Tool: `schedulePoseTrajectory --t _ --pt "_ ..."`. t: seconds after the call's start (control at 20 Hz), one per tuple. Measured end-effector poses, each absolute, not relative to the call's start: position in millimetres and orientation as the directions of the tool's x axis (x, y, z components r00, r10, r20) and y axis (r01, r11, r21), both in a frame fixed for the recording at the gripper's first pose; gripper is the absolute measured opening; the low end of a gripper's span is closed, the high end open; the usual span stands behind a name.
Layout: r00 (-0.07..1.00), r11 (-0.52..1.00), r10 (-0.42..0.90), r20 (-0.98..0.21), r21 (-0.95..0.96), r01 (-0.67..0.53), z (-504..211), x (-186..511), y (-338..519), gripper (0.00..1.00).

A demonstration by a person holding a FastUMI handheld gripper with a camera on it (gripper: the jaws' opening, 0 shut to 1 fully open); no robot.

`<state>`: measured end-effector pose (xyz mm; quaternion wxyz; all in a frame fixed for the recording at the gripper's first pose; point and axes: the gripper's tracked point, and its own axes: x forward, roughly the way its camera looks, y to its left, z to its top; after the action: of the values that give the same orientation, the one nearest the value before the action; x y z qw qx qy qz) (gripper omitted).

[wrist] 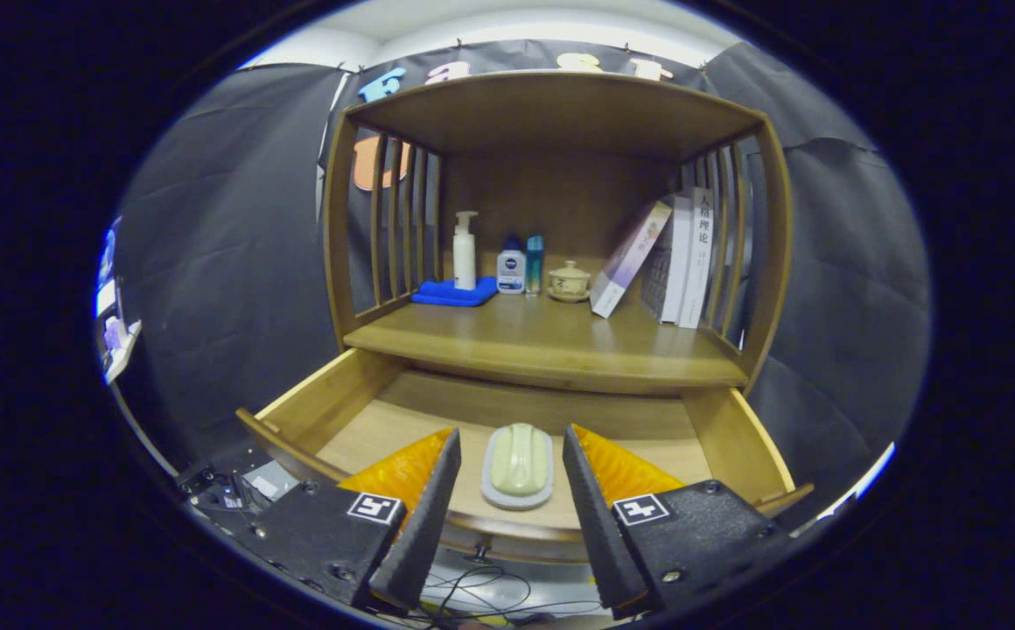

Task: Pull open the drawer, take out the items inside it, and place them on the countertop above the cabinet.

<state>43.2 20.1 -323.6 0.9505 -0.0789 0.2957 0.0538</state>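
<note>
**Drawer open, soap still inside**

Gripper view: The drawer (346,398) of the wooden cabinet (770,262) stands pulled out toward the gripper, so that step of the task looks done. On the drawer floor lies 1 item that I can make out: a pale green bar of soap (519,458) resting in a light grey soap dish (516,497). It sits near the drawer's front edge, about midway between the 2 side walls. Nothing else shows on the visible part of the drawer floor, though the fingers hide the front corners.

The gripper (507,451) hangs just in front of the drawer with its 2 fingers spread wide apart. The soap and its dish lie in the gap between the fingertips, and neither finger touches them as far as I can tell. Nothing is held.

The countertop (516,346) above the drawer is where the item must go. Its front part is bare. Further back stand a white pump bottle (465,249) on a folded blue cloth (453,293), 2 small bottles (521,267), a little lidded cup (570,280), and a few books (674,258) leaning at the right.

By my judgement the task is roughly a third done: the grasp, the lift out and the placing on the countertop all remain.
</note>
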Motion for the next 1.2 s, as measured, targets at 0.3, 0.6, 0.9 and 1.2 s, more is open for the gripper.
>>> schedulePoseTrajectory --t 0.3,0.6,0.9,1.2 --pt "0.723 0.984 0.027 -0.690 -0.111 -0.142 -354.4 80.2 15.9 0.75" --pt "0.589 0.991 -0.001 -0.808 -0.081 -0.110 -397.0 96.9 13.7 0.75" --pt "0.490 0.990 0.008 -0.871 -0.062 -0.127 -429.0 108.4 18.0 0.72" --pt "0.392 0.990 0.042 -0.919 -0.015 -0.140 -454.0 106.2 21.0 0.55"
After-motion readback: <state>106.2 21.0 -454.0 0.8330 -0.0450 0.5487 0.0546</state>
